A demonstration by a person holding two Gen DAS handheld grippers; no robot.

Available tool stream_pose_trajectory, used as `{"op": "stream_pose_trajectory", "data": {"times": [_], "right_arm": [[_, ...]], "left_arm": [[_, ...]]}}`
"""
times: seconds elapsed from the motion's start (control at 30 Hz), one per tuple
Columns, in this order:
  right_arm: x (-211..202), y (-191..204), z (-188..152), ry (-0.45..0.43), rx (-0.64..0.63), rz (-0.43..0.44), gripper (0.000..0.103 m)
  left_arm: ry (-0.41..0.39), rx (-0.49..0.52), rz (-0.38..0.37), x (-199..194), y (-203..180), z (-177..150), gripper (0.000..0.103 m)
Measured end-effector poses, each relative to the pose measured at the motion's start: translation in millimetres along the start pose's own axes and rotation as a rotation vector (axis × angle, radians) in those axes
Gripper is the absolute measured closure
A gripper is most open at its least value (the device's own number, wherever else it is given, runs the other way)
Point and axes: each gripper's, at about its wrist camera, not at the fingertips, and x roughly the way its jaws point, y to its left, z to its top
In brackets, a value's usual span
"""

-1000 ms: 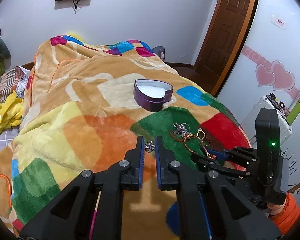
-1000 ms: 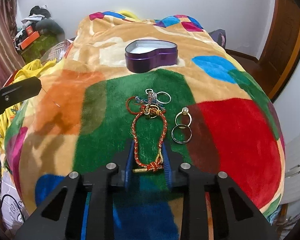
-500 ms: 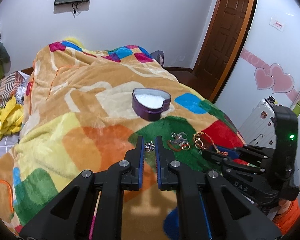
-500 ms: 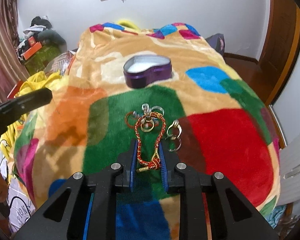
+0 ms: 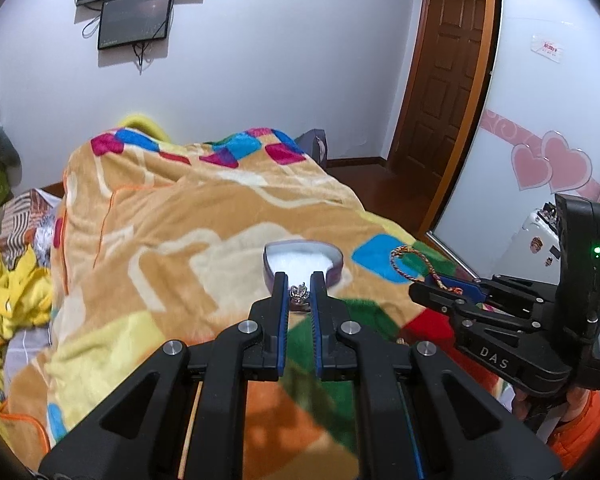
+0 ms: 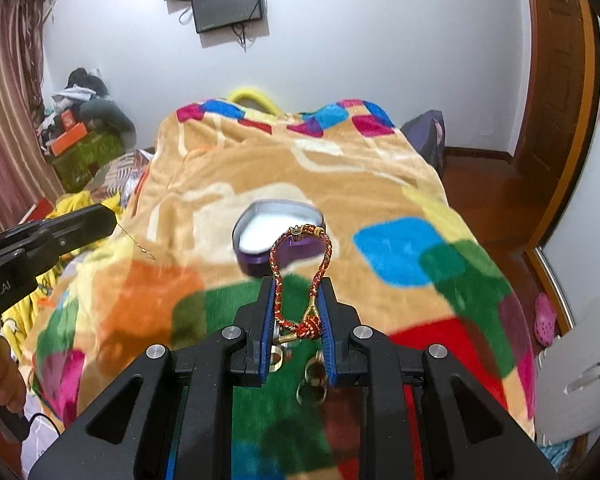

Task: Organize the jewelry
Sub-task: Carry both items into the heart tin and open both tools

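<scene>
Right wrist view, right gripper [image 6: 298,312] pinching braided red-gold bracelet [image 6: 300,276], left gripper [image 5: 299,294] clamping silver ring [image 5: 299,293].

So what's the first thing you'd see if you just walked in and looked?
Probably the red and gold braided bracelet, lifted off the bed and pinched in the right gripper. Next, the small silver crown ring held in the left gripper. Both are in front of the purple heart box, which sits open with white lining on the colourful blanket.
</scene>
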Motion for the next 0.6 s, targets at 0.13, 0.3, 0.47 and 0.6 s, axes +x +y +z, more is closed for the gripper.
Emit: {"op": "stream_pose_trajectory", "data": {"times": [0.13, 0.3, 0.47, 0.6], "right_arm": [[11, -1, 12, -0.018, -0.012, 0.011, 0.085], [25, -3, 26, -0.027, -0.033, 0.035, 0.085], [41, -5, 37, -0.027, -0.056, 0.050, 0.085], [54, -7, 41, -0.013, -0.064, 0.066, 0.085]], "left_arm": [[-0.020, 0.007, 0.014, 9, -1, 12, 0.094], [-0.038, 0.008, 0.019, 23, 2, 26, 0.094], [-0.041, 0.011, 0.020, 40, 3, 37, 0.094], [-0.026, 0.014, 0.009, 57, 3, 42, 0.094]]}}
